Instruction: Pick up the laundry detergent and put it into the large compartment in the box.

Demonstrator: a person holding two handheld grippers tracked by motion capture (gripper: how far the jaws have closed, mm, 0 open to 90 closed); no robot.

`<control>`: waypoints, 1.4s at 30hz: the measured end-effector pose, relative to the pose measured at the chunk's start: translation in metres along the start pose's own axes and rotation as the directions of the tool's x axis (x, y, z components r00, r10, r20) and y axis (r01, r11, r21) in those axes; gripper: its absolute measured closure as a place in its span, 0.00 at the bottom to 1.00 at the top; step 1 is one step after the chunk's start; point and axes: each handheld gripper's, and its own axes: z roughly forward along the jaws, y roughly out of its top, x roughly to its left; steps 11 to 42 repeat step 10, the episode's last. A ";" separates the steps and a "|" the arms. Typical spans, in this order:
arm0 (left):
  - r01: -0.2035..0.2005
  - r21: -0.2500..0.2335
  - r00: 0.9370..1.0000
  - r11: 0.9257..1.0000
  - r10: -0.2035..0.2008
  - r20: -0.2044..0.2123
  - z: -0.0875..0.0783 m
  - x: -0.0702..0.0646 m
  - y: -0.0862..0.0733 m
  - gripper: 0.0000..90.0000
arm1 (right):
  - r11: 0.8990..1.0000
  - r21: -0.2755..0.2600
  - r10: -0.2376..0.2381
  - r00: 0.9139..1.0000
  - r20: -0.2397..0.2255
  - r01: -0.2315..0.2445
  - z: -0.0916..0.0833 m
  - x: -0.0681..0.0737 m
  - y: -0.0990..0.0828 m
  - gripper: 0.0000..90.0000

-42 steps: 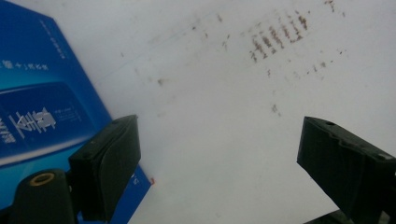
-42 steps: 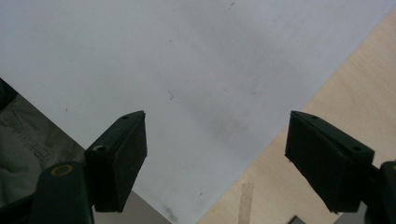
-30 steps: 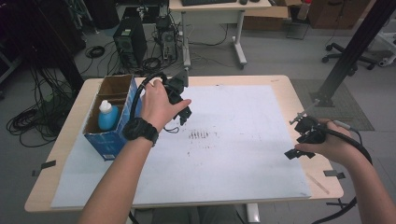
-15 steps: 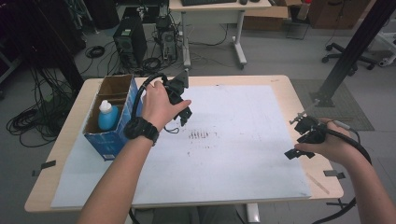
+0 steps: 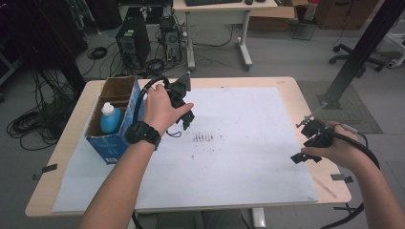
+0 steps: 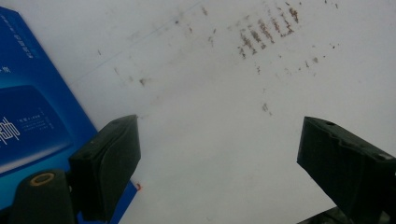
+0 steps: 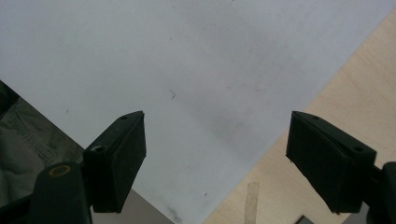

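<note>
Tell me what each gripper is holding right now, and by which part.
Nothing is held. The left gripper has its jaws apart over the white sheet, beside the blue box; the right gripper is open too.

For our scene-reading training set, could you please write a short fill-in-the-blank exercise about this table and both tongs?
1. The bottle with the white cap stands inside the open ____ box.
2. The brown smudges lie on the white ____ that covers the wooden table.
3. The jaws of the left tongs stand ____, with nothing between them.
4. The right tongs hover over the sheet's corner nearest the person's ____ hand.

Missing words: cardboard; sheet; open; right
</note>
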 end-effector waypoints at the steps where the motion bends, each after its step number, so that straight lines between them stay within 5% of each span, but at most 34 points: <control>1: 0.002 -0.003 1.000 1.000 -0.002 0.001 0.000 0.000 0.000 0.15 | 1.000 0.001 0.000 1.000 0.000 0.000 0.000 0.000 0.000 0.22; 42: -0.004 -0.003 1.000 1.000 0.004 -0.009 0.000 -0.003 0.000 0.15 | 1.000 -0.005 0.002 1.000 -0.001 -0.002 -0.002 0.001 -0.002 0.22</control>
